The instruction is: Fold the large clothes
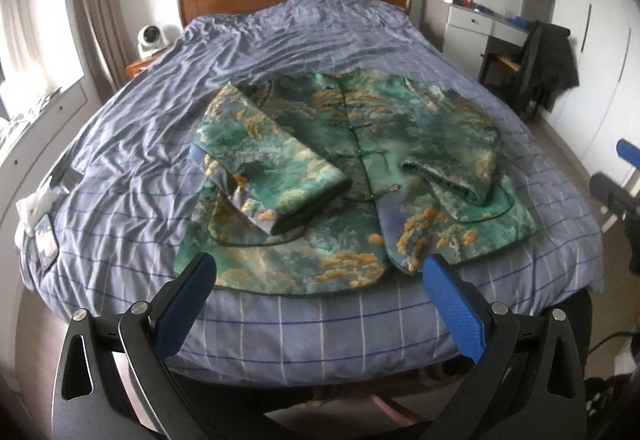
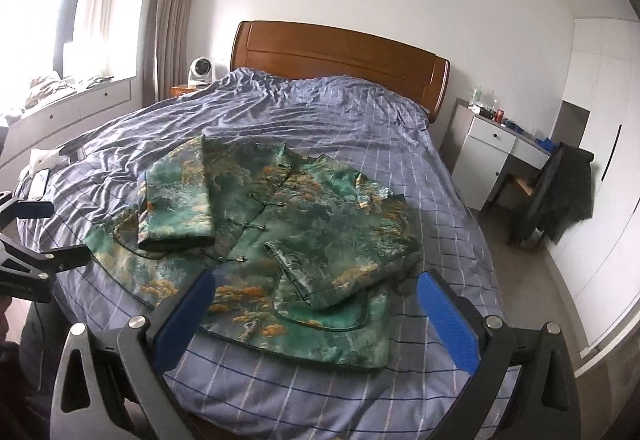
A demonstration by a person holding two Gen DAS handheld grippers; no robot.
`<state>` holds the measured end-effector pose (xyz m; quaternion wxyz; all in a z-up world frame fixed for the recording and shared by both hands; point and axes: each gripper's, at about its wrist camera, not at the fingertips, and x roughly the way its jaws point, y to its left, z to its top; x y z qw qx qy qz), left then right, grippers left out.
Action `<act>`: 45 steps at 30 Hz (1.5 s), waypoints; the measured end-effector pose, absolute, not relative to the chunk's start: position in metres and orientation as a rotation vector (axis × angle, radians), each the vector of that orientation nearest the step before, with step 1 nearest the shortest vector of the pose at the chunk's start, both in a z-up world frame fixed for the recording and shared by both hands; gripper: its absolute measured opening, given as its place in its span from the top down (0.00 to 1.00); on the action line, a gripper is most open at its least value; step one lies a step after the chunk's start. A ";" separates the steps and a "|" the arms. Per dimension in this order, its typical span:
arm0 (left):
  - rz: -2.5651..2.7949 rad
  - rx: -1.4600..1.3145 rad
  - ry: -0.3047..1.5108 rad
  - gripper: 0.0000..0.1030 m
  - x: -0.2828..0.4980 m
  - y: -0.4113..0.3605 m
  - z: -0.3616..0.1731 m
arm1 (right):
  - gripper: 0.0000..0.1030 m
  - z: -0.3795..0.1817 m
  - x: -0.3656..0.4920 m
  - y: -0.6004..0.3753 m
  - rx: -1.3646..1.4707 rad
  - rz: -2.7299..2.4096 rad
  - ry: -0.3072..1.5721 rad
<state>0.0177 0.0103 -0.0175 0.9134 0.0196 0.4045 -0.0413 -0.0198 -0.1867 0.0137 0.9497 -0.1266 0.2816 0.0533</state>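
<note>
A green jacket (image 1: 352,159) with orange cloud print and knot buttons lies flat on the bed (image 1: 280,31), front up, hem toward me. Both sleeves are folded across its front: the left sleeve (image 1: 272,159) and the right sleeve (image 1: 452,175). My left gripper (image 1: 320,272) is open and empty, held above the hem at the bed's near edge. The jacket also shows in the right wrist view (image 2: 304,236). My right gripper (image 2: 316,288) is open and empty, above the jacket's lower right part. The left gripper's frame (image 2: 28,252) shows at the left edge of the right wrist view.
The bed has a blue checked cover (image 2: 340,111) and a wooden headboard (image 2: 340,55). A phone and tissues (image 1: 40,224) lie at the bed's left edge. A white fan (image 1: 150,37) sits on a nightstand. A white desk (image 2: 500,147) and a chair with a dark coat (image 2: 560,187) stand right.
</note>
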 end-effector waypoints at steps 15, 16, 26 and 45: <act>-0.079 0.041 0.825 0.00 0.015 0.013 -0.019 | 0.00 0.003 -0.030 -0.180 -0.217 0.196 0.576; -0.079 0.040 0.825 0.00 0.014 0.014 -0.019 | 0.00 0.005 -0.029 -0.180 -0.212 0.221 0.553; -0.078 0.066 0.809 0.00 0.008 0.009 -0.016 | 0.00 -0.073 0.084 -0.179 -0.477 0.372 0.764; -0.077 0.106 0.846 0.00 0.018 0.002 -0.025 | 0.87 -0.062 0.164 -0.320 -0.130 0.066 0.740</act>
